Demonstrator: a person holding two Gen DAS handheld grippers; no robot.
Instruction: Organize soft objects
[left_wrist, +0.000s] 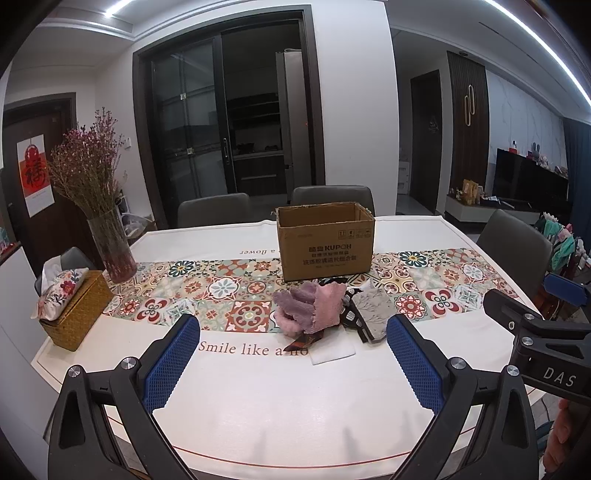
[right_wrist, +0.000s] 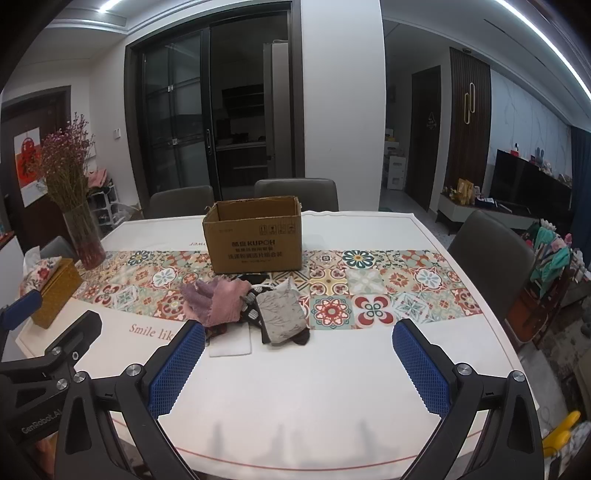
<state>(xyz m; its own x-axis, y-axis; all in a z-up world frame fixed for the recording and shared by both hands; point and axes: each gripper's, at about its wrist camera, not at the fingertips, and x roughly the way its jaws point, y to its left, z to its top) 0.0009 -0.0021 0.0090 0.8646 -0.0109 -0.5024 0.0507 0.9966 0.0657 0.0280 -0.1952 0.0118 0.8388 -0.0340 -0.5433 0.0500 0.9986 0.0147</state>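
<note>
A heap of soft cloths lies mid-table in front of an open cardboard box. The heap holds a fluffy purple cloth, a pink cloth, a grey leaf-print cloth, dark patterned pieces, and a flat white cloth at its near edge. My left gripper hovers open above the near table edge, short of the heap, nothing between its blue pads. My right gripper is open too, to the right of the heap, and empty.
A glass vase of dried flowers and a woven tissue box stand at the table's left end. Grey chairs ring the far and right sides. A patterned runner crosses the white tablecloth.
</note>
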